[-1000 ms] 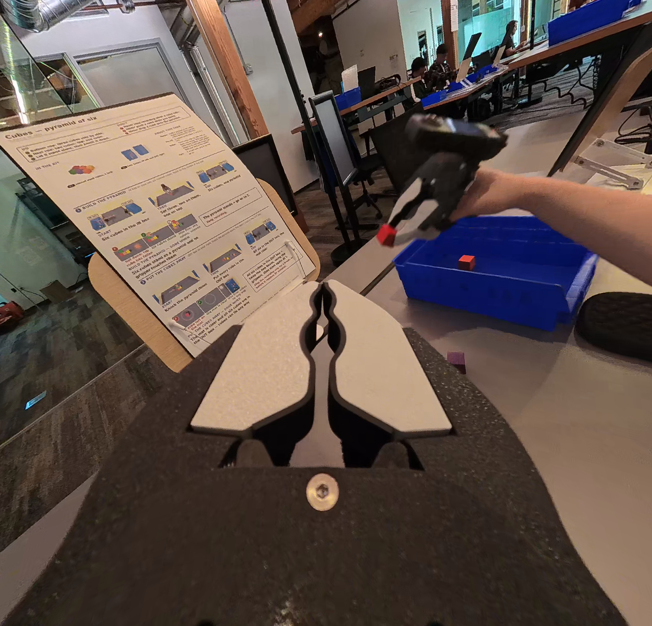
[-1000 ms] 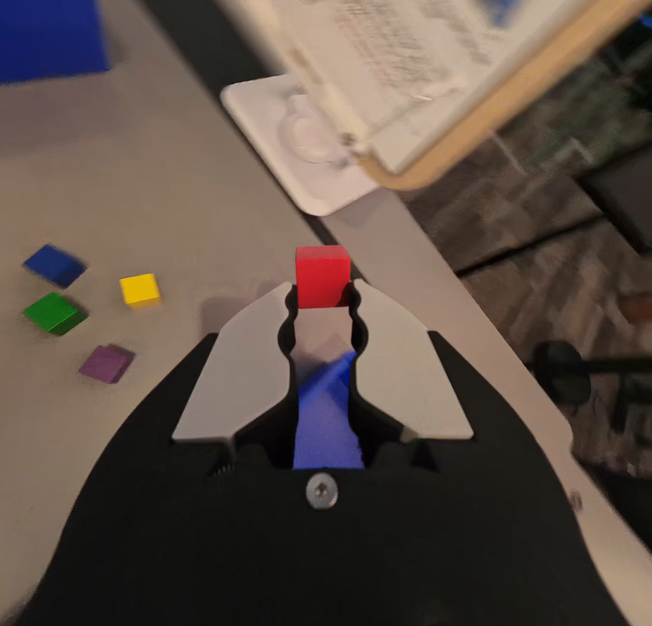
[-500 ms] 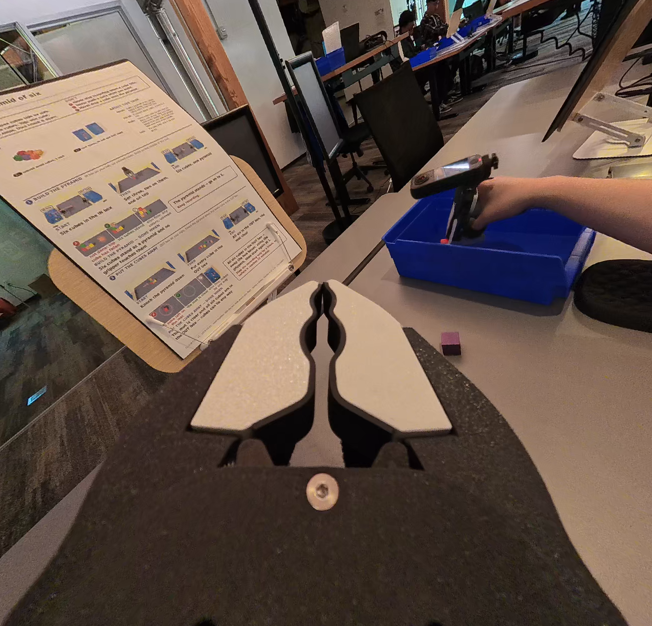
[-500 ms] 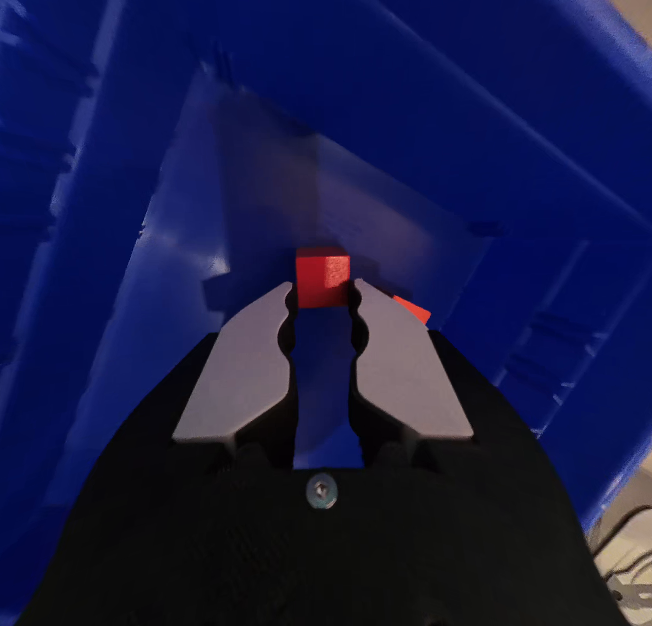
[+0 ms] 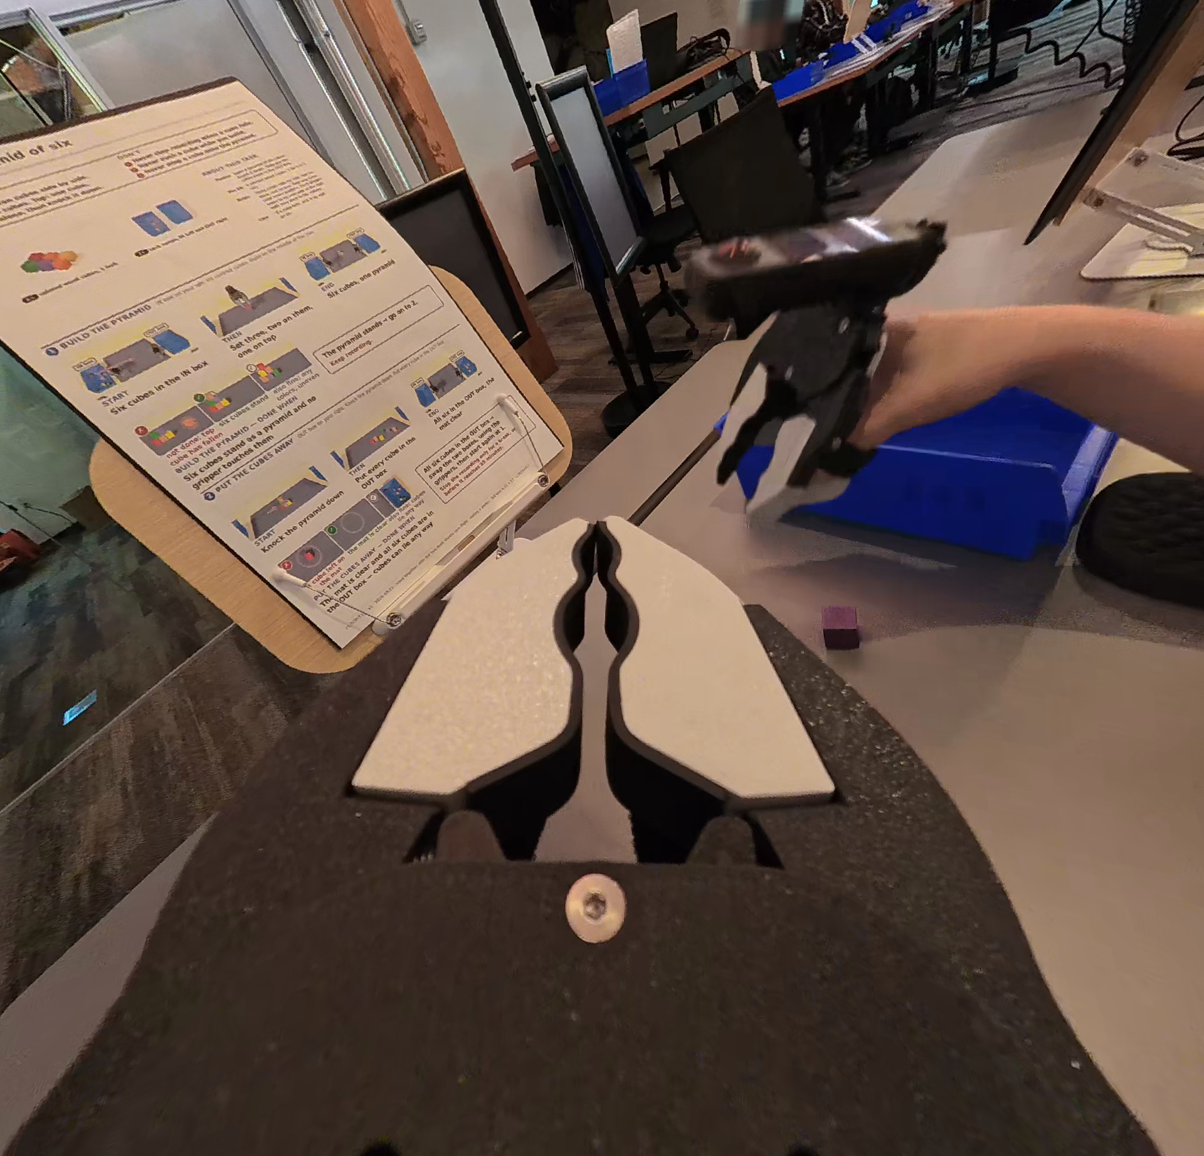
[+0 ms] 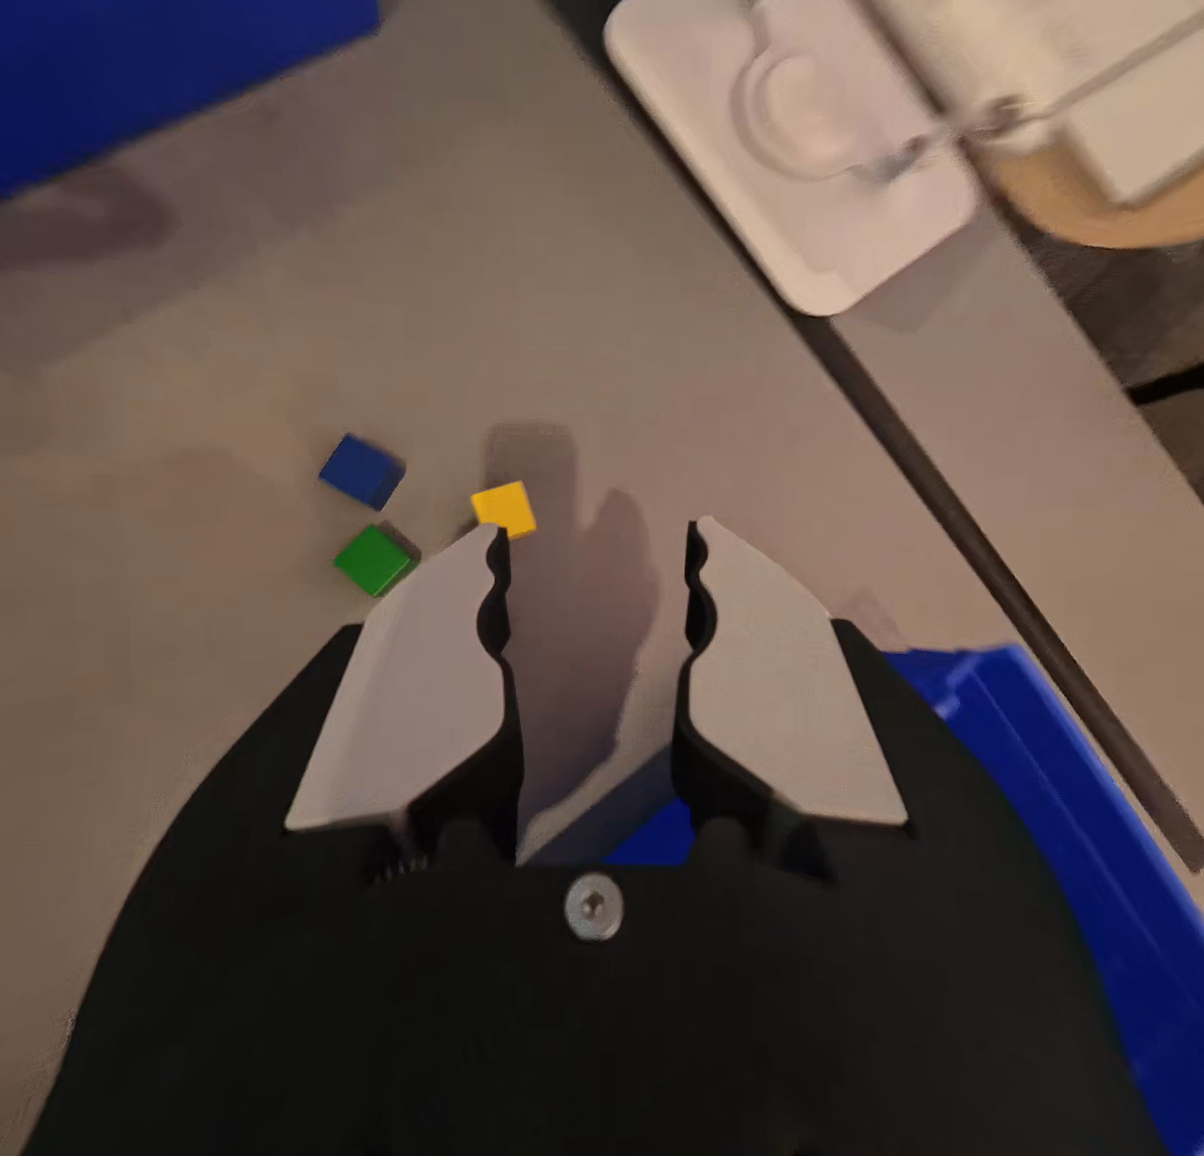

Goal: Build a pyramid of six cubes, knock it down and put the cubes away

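Over the grey table [image 6: 456, 277], my right gripper [image 6: 596, 528] wide open and empty, yellow cube [image 6: 503, 509] at its left fingertip, green cube [image 6: 374, 560] and blue cube [image 6: 361, 471] beside, blue bin [image 5: 977, 473] behind, my left gripper [image 5: 596, 528] closed, empty, purple cube [image 5: 840, 626] nearby

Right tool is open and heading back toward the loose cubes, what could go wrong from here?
1. The yellow cube sits right by the right tool's one fingertip; closing in off-centre may nudge it away rather than grasp it.
2. The green cube and blue cube lie close beside it, so a wide-open approach could knock them.
3. The purple cube lies apart from them, only in the left wrist view; it could get overlooked.
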{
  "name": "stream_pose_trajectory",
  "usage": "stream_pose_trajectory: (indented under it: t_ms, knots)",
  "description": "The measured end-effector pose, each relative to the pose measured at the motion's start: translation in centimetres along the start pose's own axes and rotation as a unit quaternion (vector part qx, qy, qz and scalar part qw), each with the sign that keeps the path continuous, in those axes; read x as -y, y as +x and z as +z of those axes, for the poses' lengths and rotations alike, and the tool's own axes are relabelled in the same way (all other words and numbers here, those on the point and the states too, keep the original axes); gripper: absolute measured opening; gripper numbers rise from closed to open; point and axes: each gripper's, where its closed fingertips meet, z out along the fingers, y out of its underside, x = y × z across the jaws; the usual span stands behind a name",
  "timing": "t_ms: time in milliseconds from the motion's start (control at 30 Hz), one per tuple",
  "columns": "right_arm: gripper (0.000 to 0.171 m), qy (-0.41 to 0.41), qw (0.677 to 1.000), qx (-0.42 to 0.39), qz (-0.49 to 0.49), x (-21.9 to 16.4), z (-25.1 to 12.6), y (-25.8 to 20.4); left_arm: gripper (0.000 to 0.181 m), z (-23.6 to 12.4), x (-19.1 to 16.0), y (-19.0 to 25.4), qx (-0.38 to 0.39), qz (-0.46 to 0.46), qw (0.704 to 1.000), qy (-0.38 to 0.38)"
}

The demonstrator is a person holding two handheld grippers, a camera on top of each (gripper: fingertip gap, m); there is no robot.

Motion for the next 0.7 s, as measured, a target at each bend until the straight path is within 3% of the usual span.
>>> stream_pose_trajectory:
  t_ms: [100, 333, 400, 533, 633, 700]
  knots:
    - [0.049, -0.04, 0.994, 0.032, -0.093, -0.9, 4.3, -2.8, 0.0, -0.1, 0.1, 0.3, -0.003, 0.002, 1.0, -0.001]
    - [0.049, -0.158, 0.98, 0.043, -0.117, -4.6, 10.3, -4.4, 0.0, 0.0, -0.2, 0.7, -0.017, 0.001, 1.0, -0.011]
    - [0.03, -0.163, 0.979, 0.047, -0.113, -4.8, 10.6, -4.5, 0.0, 0.0, -0.3, 0.7, -0.018, 0.002, 1.0, -0.013]
    - [0.028, -0.087, 0.991, 0.049, -0.088, -1.5, 7.1, -4.3, 0.0, -0.2, -0.2, 0.5, -0.014, 0.0, 1.0, -0.011]
    - [0.028, 0.056, 0.997, 0.004, -0.057, 3.6, 0.0, -2.2, 0.0, -0.3, -0.1, 0.2, -0.01, -0.002, 1.0, -0.008]
    - [0.028, 0.119, 0.991, -0.049, -0.028, 4.9, -4.7, 0.9, 0.0, -0.4, -0.1, 0.1, -0.008, -0.002, 1.0, -0.008]
